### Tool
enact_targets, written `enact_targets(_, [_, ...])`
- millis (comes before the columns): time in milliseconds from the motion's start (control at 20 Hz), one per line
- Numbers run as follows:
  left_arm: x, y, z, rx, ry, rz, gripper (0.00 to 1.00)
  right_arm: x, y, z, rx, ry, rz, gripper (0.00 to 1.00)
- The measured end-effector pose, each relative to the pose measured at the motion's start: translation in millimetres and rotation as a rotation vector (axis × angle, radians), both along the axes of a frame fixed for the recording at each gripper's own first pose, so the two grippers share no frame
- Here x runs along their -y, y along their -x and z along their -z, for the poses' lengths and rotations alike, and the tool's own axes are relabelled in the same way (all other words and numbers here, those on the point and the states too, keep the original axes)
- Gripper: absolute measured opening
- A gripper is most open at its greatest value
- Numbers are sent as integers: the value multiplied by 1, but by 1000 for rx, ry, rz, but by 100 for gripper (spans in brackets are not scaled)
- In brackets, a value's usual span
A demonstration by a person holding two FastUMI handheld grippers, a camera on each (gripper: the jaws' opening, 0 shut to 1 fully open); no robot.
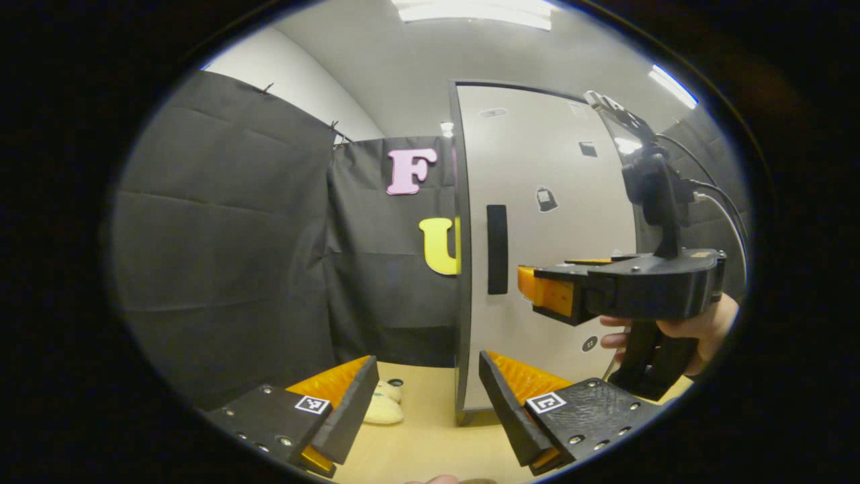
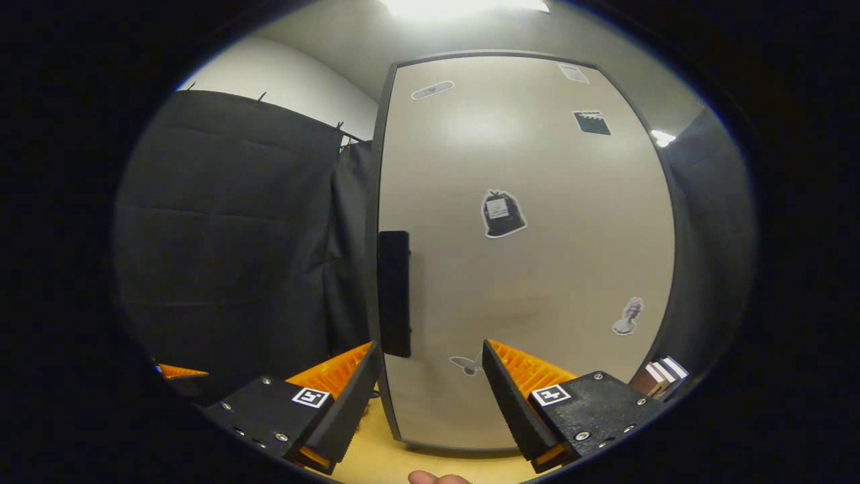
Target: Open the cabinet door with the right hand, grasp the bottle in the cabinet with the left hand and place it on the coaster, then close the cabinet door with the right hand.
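While cabinet door (image 2: 524,255) shut, right gripper (image 2: 430,376) faces handle (image 2: 394,294) (fingers apart).

Cloth-walled booth (image 1: 222,222) with cabinet (image 2: 537,269)

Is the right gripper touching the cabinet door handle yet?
Apart. In the left gripper view, the right gripper stops short of the handle, with bare cabinet door between them.

The left gripper (image 1: 426,396) is held level with fingers spread apart; the right gripper (image 2: 430,393), likewise parted, is gripped by a hand (image 1: 699,329).
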State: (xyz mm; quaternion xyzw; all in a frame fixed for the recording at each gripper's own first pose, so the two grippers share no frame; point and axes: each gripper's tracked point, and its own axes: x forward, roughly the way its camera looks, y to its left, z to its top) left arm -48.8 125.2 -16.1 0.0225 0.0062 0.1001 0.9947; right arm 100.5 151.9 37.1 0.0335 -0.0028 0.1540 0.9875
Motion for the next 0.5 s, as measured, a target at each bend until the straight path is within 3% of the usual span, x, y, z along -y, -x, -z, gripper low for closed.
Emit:
enact_targets(350, [-36, 15, 7, -2, 37, -78, 90, -34, -40, -11, -4, 3, -30, 92])
enact_targets(500, [-45, 18, 8, 0, 42, -99, 90, -45, -45, -12, -6, 26, -52, 80])
